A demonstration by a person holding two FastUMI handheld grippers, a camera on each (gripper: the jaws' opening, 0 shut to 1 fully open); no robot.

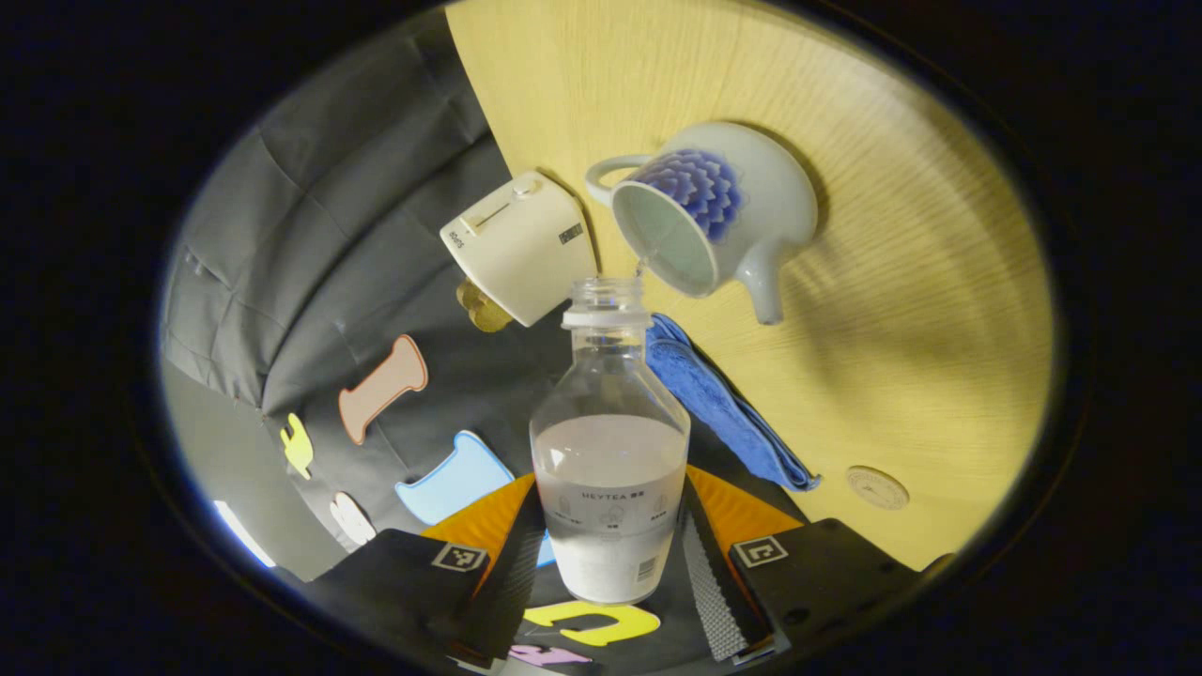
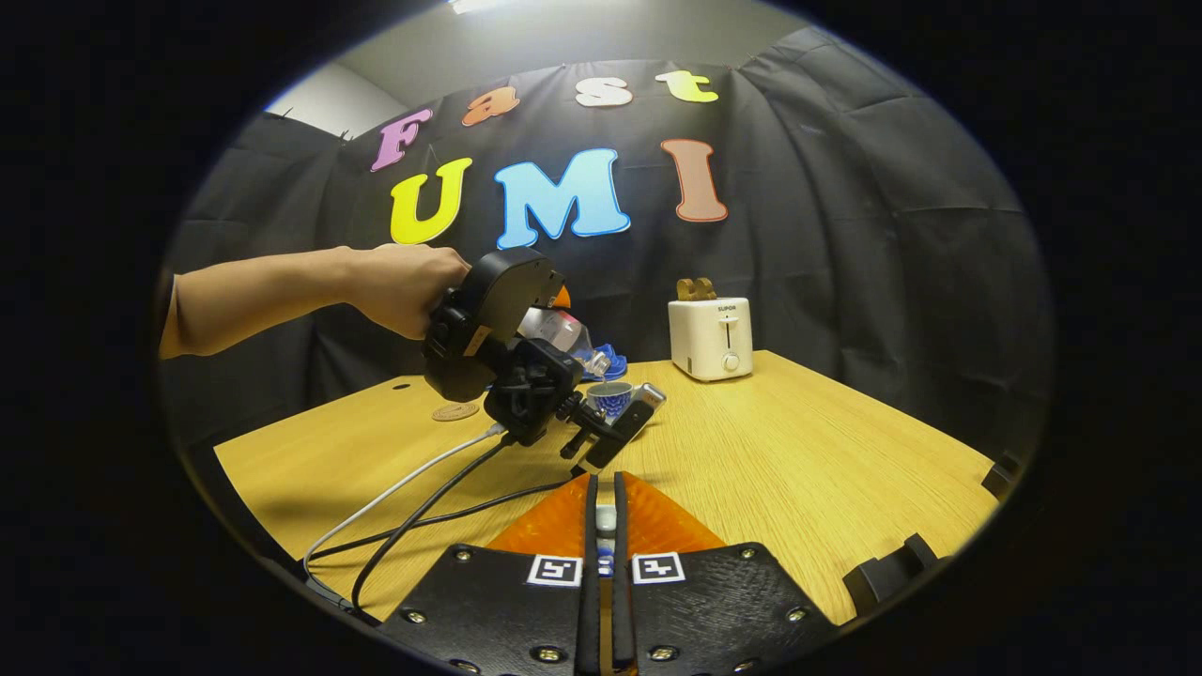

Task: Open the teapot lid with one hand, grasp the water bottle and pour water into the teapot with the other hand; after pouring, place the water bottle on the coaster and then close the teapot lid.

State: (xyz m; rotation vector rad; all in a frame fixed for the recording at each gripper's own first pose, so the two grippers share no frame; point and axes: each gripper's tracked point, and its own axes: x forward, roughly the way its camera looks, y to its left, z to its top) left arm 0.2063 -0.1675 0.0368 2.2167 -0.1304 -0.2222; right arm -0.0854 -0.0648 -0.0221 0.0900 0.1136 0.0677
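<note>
The left gripper (image 1: 610,554) squeezes the water bottle (image 1: 608,469) from both sides and tips it. A thin stream runs from its mouth into the open teapot (image 1: 714,211) on the table (image 1: 920,357). The coaster (image 1: 877,487) lies near the blue cloth (image 1: 723,404).

In the right gripper view, the right gripper (image 2: 606,512) is nearly closed on something small, maybe the lid; I cannot tell. A hand (image 2: 404,286) tilts the other gripper above the teapot, with the toaster (image 2: 711,338) behind.

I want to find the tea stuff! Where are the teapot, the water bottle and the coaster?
teapot (image 1: 742,202): left gripper view, on its painted side.
water bottle (image 1: 610,469): left gripper view, on its body.
coaster (image 1: 877,487): left gripper view, on its top face.
</note>
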